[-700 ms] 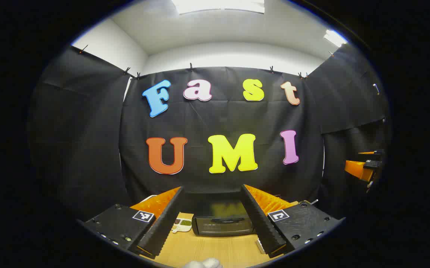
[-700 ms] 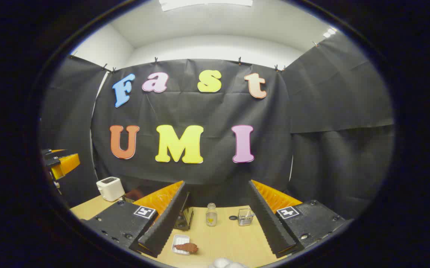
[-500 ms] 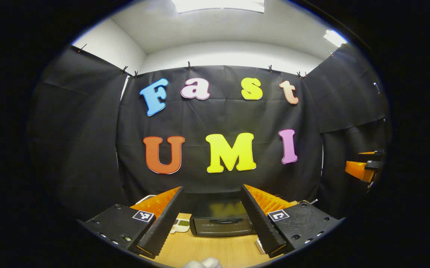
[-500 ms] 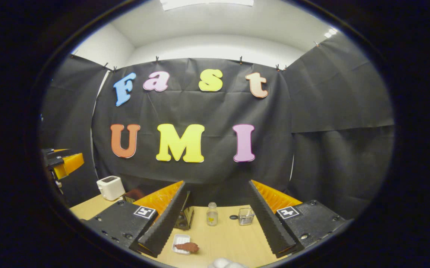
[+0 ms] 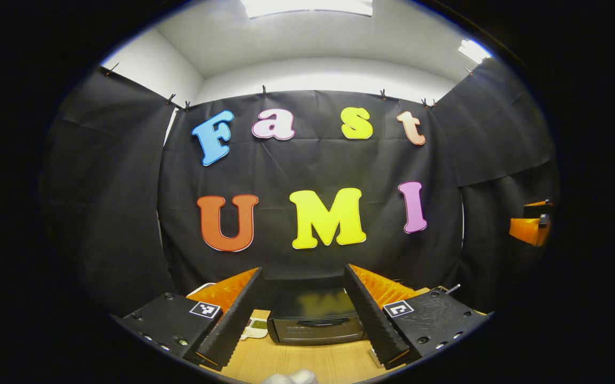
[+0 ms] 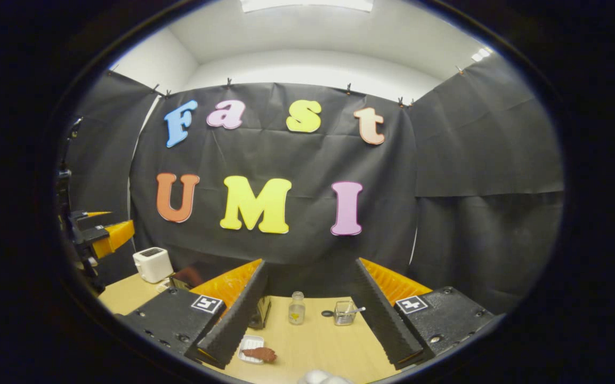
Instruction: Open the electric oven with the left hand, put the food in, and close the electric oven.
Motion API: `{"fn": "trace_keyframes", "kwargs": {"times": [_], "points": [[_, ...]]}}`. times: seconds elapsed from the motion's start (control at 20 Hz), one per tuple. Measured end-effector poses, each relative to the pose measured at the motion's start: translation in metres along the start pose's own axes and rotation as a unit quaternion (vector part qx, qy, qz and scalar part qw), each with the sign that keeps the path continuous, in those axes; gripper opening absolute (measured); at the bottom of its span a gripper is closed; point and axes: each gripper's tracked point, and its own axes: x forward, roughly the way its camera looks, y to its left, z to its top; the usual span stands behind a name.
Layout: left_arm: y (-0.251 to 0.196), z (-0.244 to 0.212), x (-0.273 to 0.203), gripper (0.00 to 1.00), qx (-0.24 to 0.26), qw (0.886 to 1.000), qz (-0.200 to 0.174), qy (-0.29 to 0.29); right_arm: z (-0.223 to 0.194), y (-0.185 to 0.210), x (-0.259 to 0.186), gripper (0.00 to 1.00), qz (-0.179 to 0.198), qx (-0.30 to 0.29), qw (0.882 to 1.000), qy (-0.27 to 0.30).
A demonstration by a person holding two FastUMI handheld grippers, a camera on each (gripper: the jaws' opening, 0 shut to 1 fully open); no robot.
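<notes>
- Black cloth (image 5: pixel 313 160) hangs as the booth's back and side walls, clipped along its top edge.
- Above the cloth runs a white wall (image 6: pixel 313 66) and a white ceiling (image 5: pixel 286 37).
- A bright ceiling light panel (image 5: pixel 307 6) glows overhead; a second light (image 5: pixel 472 50) sits to the right.
- A light wooden table (image 6: pixel 318 346) stands below.

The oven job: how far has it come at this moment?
Nothing looks done yet. The oven has its door shut. The left gripper is open, aimed at the oven and apart from it. The food lies in its white tray on the table, ahead of the open right gripper. Opening, loading and closing remain.
</notes>
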Motion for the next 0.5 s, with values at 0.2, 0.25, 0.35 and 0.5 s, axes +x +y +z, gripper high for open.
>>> {"fn": "trace_keyframes", "kwargs": {"times": [0.2, 0.25, 0.35, 0.5], "points": [[-0.009, -0.032, 0.041, 0.95, -0.022, 1.0, -0.006, 0.021, -0.001, -0.016, -0.008, 1.0, -0.021, -0.009, 1.0, 0.009], [-0.012, -0.044, 0.052, 0.95, -0.025, 0.999, -0.01, 0.029, -0.002, -0.02, -0.011, 1.0, -0.026, -0.01, 1.0, 0.013], [-0.018, -0.074, 0.074, 0.95, -0.019, 0.998, -0.014, 0.054, -0.003, -0.028, -0.016, 1.0, -0.038, -0.01, 0.999, 0.023], [-0.028, -0.125, 0.108, 0.95, -0.027, 0.994, -0.021, 0.099, -0.006, -0.042, -0.023, 1.0, -0.06, -0.017, 0.997, 0.035]]}}
